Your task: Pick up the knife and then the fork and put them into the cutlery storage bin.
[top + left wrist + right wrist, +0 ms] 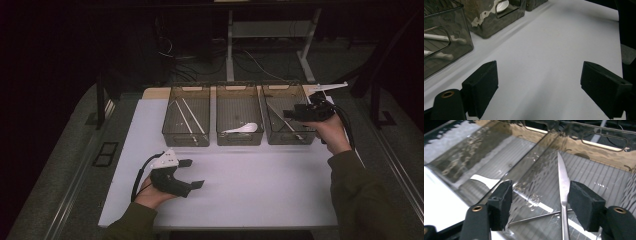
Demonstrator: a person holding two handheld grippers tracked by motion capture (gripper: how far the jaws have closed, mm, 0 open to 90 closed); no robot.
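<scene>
three smoky bins (239, 114) in a row — white spoon (242, 128) in the middle.

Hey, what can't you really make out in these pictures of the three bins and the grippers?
- High view: what lies in the right bin, dim and partly covered by the right gripper.
- Right gripper view: the knife handle, cut off by the bottom edge.
- Left gripper view: the white sticks in the left bin, blurred by its tinted wall and cut off at the left edge.
- Left gripper view: the white spoon, cut off by the top edge.
</scene>
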